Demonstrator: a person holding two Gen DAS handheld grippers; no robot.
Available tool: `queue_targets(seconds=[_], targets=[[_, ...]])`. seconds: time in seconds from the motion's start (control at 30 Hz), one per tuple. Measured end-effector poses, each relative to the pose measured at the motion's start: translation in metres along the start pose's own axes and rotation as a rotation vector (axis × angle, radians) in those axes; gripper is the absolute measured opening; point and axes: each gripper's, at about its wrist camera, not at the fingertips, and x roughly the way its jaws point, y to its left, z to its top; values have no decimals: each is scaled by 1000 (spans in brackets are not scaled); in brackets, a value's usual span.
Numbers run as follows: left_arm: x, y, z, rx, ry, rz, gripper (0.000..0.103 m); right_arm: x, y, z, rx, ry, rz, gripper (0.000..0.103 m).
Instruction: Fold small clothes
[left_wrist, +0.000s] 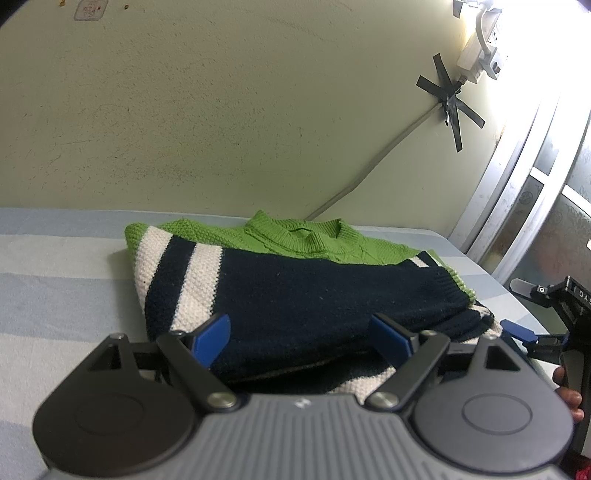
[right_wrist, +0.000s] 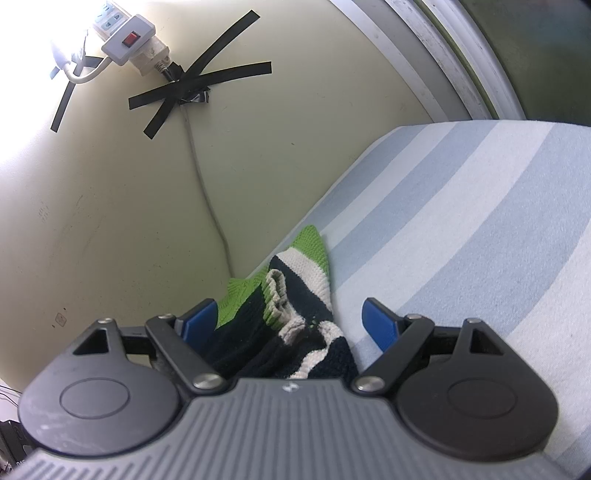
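A bed (left_wrist: 55, 280) covered in a sheet of broad pale blue and off-white stripes carries everything here, its far edge running along the wall. Directly on it lies a folded knit sweater (left_wrist: 295, 295), navy with white stripes and a green collar and upper part, resting flat near the wall side. One sleeve end seems bunched at the sweater's edge, though the close view blurs it

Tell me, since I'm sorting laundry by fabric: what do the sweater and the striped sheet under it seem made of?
Sweater: chunky knit yarn, wool or acrylic by the look; bumpy stitches and a ribbed collar show. Striped sheet: flat matte woven cloth, probably cotton; fine even weave, no sheen.
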Motion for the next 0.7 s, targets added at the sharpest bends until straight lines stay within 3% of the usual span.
queue_targets(seconds=[0.2,0.43,0.53,0.7], targets=[[2,-6,-1,31,0,27,86,0,-2,0,8,-3,11,88],[-1,-18,-3,88,-20,107,89,0,-6,2,24,-9,30,88],[-17,-15,-6,28,-39,145,96,-1,-6,1,27,-11,34,88],[-64,-9,-23,-70,-66,124,98,-1,-5,0,29,-12,35,88]])
